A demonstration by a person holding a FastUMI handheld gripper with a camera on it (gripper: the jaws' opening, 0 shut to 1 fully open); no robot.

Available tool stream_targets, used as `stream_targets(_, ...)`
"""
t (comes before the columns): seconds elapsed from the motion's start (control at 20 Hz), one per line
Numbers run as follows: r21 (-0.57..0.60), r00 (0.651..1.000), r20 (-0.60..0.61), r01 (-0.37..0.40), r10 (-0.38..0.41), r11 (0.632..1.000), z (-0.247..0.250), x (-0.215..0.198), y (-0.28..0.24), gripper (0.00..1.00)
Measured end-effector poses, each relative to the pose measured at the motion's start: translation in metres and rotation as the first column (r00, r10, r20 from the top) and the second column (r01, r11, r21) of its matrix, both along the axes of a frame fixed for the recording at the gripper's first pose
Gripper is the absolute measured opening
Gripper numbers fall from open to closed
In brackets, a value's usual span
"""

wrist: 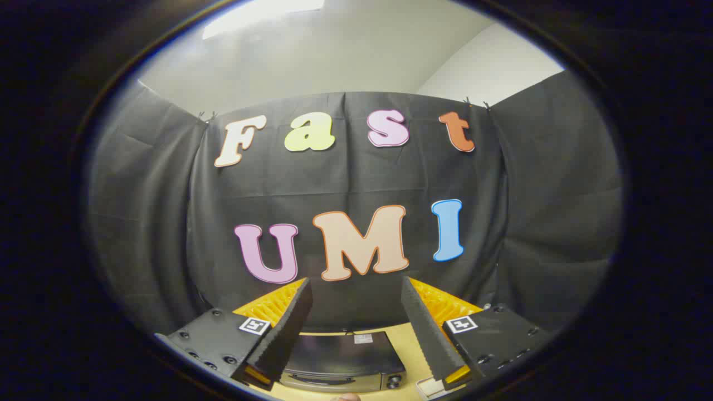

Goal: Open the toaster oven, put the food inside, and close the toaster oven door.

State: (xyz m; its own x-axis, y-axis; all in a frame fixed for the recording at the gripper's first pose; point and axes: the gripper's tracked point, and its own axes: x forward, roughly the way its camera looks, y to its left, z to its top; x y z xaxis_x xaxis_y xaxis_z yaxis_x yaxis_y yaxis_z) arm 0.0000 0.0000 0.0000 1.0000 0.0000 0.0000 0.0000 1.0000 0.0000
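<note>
Hovering gripper [356,289] — fingers apart, above toaster oven [342,359].

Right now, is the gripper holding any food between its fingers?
No. The gripper is open with nothing between its fingers, high above the toaster oven on the table.

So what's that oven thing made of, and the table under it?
The toaster oven, seen below between the open tool's fingers, looks like dark metal with a smooth, slightly shiny top that catches light. The table looks like pale wood or laminate, smooth and matte; hard to tell which.
</note>
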Motion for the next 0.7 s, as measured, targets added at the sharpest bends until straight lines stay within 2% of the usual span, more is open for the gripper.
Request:
stream_targets(0.35,-0.022,0.998,-0.051,-0.037,0.036,0.999,-0.034,0.011,0.027,0.98)
stream_targets(0.7,-0.013,0.987,-0.145,-0.069,0.066,0.998,-0.123,0.026,0.069,0.98)
